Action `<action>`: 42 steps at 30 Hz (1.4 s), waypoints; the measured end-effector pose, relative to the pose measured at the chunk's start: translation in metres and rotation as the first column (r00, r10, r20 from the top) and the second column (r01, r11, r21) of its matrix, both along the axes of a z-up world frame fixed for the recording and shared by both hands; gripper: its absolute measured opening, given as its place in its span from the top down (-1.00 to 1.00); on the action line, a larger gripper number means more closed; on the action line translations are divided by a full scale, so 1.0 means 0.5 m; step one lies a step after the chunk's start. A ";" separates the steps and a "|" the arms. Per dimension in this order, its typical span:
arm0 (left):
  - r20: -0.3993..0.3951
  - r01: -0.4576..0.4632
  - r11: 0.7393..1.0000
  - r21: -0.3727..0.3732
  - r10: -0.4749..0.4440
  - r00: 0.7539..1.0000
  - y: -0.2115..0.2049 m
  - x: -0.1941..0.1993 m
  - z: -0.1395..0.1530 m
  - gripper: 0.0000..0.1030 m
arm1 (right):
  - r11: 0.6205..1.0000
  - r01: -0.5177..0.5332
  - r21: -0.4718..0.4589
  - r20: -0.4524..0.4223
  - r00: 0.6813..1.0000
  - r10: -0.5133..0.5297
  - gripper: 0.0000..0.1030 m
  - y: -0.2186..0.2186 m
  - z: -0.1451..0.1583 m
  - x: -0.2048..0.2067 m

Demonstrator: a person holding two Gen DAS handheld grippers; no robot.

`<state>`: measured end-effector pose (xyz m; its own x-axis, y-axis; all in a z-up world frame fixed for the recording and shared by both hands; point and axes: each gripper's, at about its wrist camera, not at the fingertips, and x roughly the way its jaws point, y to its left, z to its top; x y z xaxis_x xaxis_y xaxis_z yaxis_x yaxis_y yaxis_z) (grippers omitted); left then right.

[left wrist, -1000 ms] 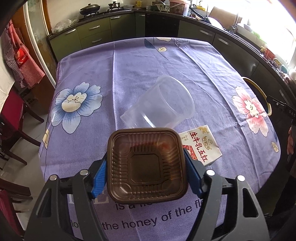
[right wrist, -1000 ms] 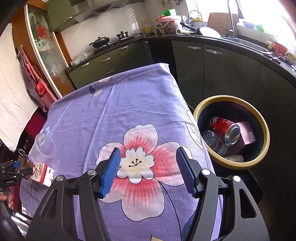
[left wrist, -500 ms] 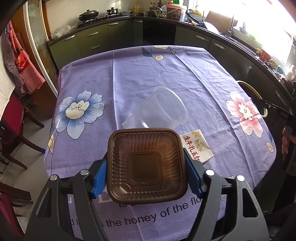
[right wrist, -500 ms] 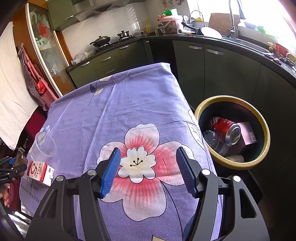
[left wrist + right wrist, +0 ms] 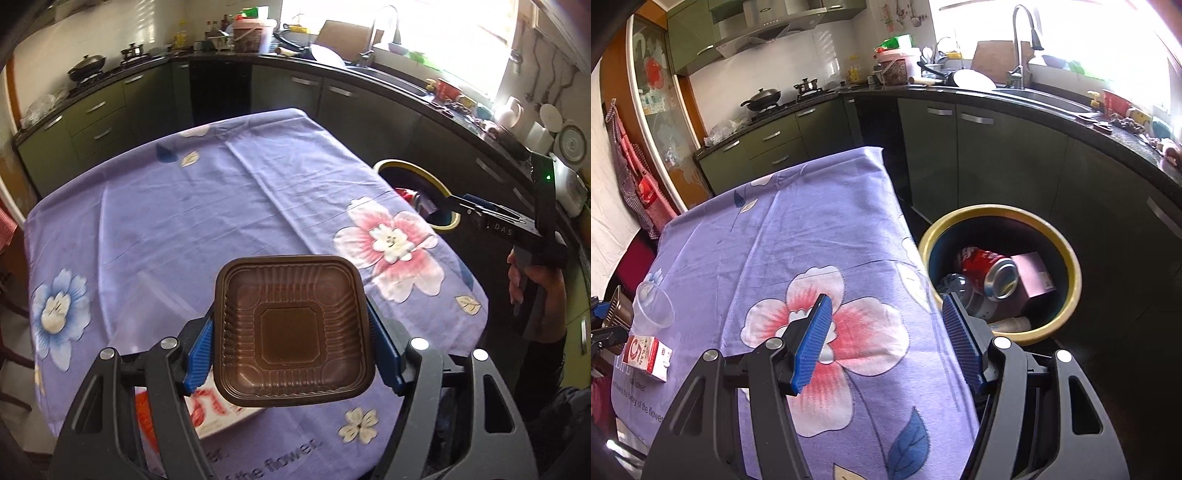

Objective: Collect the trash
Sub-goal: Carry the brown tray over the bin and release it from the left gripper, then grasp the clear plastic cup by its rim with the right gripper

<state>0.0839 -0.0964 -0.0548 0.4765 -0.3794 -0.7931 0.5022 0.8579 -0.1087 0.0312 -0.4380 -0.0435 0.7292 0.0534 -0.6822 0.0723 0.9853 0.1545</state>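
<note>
My left gripper (image 5: 293, 354) is shut on a brown square plastic tray (image 5: 291, 328) and holds it above the purple flowered tablecloth (image 5: 221, 206). A red-and-white milk carton (image 5: 218, 415) lies under it; it also shows in the right wrist view (image 5: 646, 356). A clear plastic cup (image 5: 652, 304) lies near the carton. My right gripper (image 5: 886, 339) is open and empty over the table's right edge, beside the yellow-rimmed trash bin (image 5: 1067, 251), also seen in the left wrist view (image 5: 439, 184). The bin holds a red can (image 5: 990, 271), a pink box (image 5: 1034, 277) and a bottle.
Dark green kitchen cabinets and a black counter (image 5: 997, 147) curve around the far side and right. A sink with tap (image 5: 1023, 48) is on the counter. Red chairs (image 5: 631, 251) stand at the table's left.
My left gripper has lifted the brown tray and swung right toward the bin side; the cup has left its view. My right gripper has barely moved.
</note>
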 end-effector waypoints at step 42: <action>-0.052 0.183 0.978 -0.101 -0.189 0.981 -0.472 0.148 -0.014 -0.79 | 0.957 0.267 0.113 0.029 0.962 -0.272 -0.26 -0.276 -0.036 -0.141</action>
